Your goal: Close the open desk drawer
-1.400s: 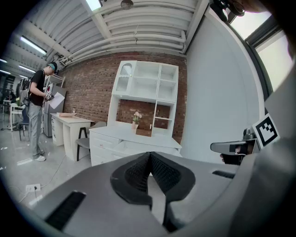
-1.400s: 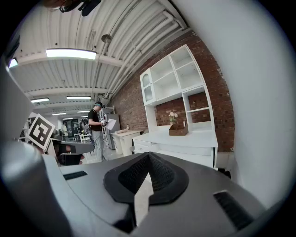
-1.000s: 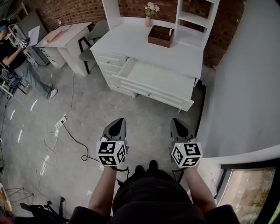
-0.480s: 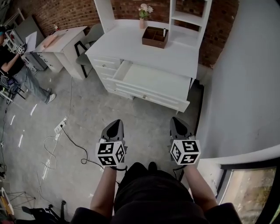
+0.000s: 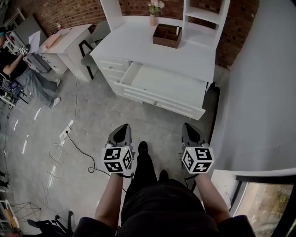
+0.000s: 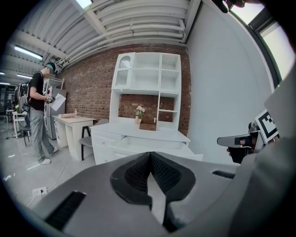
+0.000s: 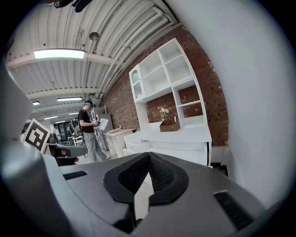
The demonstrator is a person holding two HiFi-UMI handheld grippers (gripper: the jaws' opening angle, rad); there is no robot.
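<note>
Head view, with both gripper views. The drawer point(image 5: 162, 88) stands open, pulled out of the front of the white desk below its surface point(image 5: 152, 48) and toward the person holding the grippers. It is wide and shallow; its long axis runs along the desk front, from upper left to lower right in the head view, and its panelled front point(image 5: 159, 102) faces the concrete floor point(image 5: 92, 111). The whole drawer is white, and its open top shows a plain white bottom. A column of smaller closed drawers point(image 5: 112, 65) is seen just to its left.

The left gripper point(image 5: 123, 127) and the right gripper point(image 5: 188, 127) are held side by side low over the floor, well apart from the drawer and pointed toward the desk. In each gripper view the dark ribbed pads are clenched tip to tip, with nothing held between them.

On the surface a brown wooden box point(image 5: 167, 36) is placed beside a vase of flowers point(image 5: 154, 13), under a white shelf unit point(image 5: 203, 18). At the far left a second person point(image 5: 21, 71) stands near another desk point(image 5: 64, 39).
</note>
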